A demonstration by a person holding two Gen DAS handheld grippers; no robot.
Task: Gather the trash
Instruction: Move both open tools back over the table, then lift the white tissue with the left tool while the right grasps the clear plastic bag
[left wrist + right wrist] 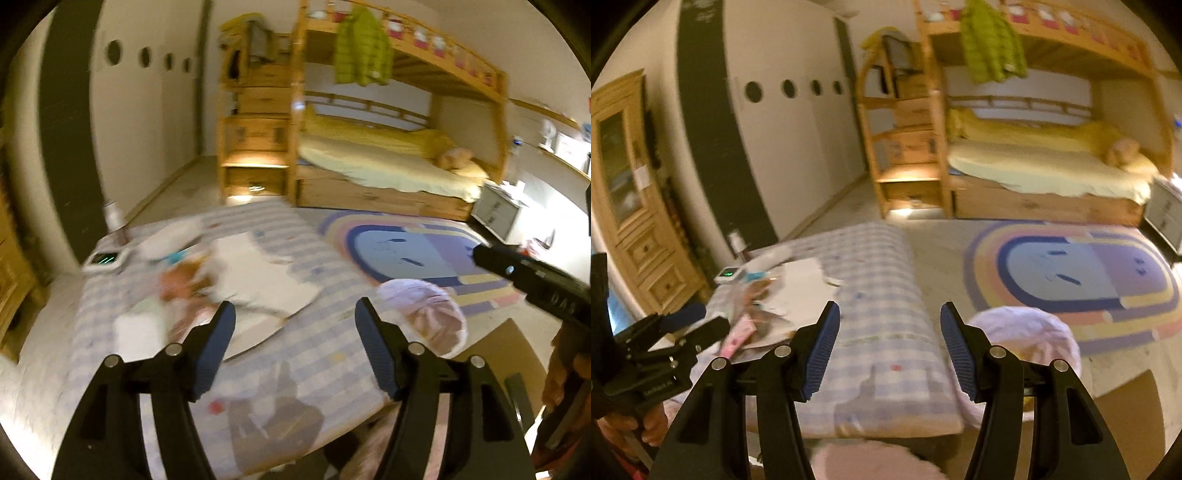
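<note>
A table with a checked blue-and-white cloth [310, 258] [879, 266] holds a blurred pile of trash: white papers [255, 273] [801, 284], orange-brown wrappers [177, 284] and a pink strip [738, 336]. A bin lined with a pale pink bag [428, 314] [1030, 332] stands by the table's right side. My left gripper [295, 321] is open and empty above the cloth, right of the pile. My right gripper [888, 325] is open and empty over the table's right part, left of the bin. The left gripper also shows in the right wrist view [683, 321].
A white device with a green light [105, 258] [728, 274] and a bottle [114, 216] stand at the table's far left. A wooden bunk bed [369, 147] with a green jacket [362, 48], a rainbow rug [417, 251] and a wooden cabinet [631, 192] surround the table.
</note>
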